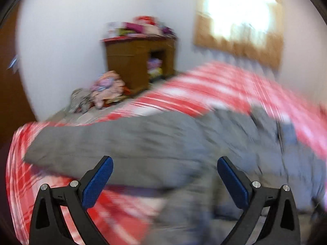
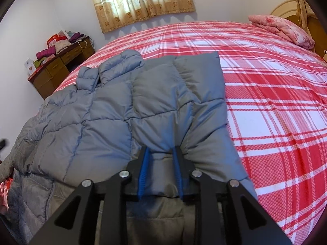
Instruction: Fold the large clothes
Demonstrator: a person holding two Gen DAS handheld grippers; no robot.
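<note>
A grey quilted puffer jacket (image 2: 114, 106) lies on a bed with a red and white plaid cover (image 2: 276, 102). My right gripper (image 2: 160, 153) is shut on a bunched fold of the jacket near its lower edge, the fabric pinched between the blue pads (image 2: 144, 163). In the blurred left wrist view the jacket (image 1: 163, 140) stretches across the bed (image 1: 204, 87). My left gripper (image 1: 164, 167) is open and empty just above the jacket, its blue pads (image 1: 98, 183) wide apart.
A brown wooden desk (image 2: 55, 67) piled with clothes stands by the wall at the bed's far left; it also shows in the left wrist view (image 1: 139, 61). A pink folded quilt (image 2: 282, 28) lies at the head of the bed. A curtained window (image 2: 143, 0) is behind.
</note>
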